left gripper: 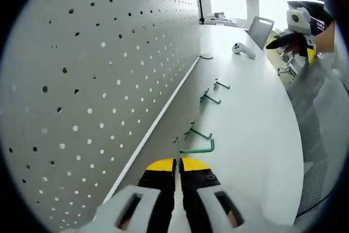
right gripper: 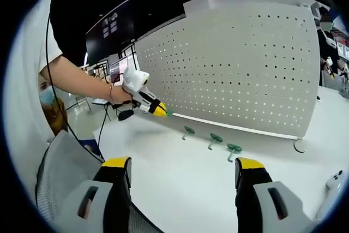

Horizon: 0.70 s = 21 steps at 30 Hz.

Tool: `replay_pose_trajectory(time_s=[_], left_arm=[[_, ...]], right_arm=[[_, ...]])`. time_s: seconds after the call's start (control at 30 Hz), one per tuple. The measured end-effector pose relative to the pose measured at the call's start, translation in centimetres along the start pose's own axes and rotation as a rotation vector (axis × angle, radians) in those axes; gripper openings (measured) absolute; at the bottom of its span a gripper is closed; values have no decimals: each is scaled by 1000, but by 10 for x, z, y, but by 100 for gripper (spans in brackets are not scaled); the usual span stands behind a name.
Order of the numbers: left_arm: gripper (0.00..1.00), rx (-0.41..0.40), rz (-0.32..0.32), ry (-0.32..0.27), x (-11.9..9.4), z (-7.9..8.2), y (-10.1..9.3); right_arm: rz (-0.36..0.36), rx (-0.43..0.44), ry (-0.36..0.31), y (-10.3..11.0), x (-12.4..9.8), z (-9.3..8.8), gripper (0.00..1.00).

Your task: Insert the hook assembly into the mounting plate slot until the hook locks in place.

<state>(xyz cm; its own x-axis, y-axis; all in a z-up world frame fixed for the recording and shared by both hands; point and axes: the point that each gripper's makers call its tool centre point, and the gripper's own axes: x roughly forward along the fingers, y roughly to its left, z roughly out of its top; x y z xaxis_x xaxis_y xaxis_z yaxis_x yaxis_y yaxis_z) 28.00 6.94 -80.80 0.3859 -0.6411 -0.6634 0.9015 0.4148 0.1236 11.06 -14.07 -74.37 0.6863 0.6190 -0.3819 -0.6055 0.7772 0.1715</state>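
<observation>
The left gripper (left gripper: 178, 166), at lower centre of its view, was clenched on a green metal hook (left gripper: 198, 148) close to the grey perforated pegboard (left gripper: 98, 80). Three more green hooks (right gripper: 211, 137) lay on the white table (right gripper: 180, 178), mid-frame in the right gripper view. The right gripper (right gripper: 182, 173) was released, jaws wide apart.

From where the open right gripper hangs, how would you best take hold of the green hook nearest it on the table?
Probably by its thin stem, coming down from above. The nearest green hook lies flat on the white table, its broad end toward the pegboard; the open right gripper could straddle the stem crosswise.
</observation>
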Motion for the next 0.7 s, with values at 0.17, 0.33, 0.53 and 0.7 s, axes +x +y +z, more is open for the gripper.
replay_pose_trajectory(time_s=[0.17,0.33,0.53,0.7], left_arm=[[3,-11,20,-25,-6,6,0],[3,-6,34,-59,-13,17,-3],[3,-25,54,-117,-21,33,-7],[3,-25,69,-166,-28,47,-13]], right_arm=[[5,-1,-3,1,-1,1,75],[3,-2,-11,1,-1,6,75],[8,-8,-13,4,0,8,75],[9,-11,-15,4,-1,9,75]])
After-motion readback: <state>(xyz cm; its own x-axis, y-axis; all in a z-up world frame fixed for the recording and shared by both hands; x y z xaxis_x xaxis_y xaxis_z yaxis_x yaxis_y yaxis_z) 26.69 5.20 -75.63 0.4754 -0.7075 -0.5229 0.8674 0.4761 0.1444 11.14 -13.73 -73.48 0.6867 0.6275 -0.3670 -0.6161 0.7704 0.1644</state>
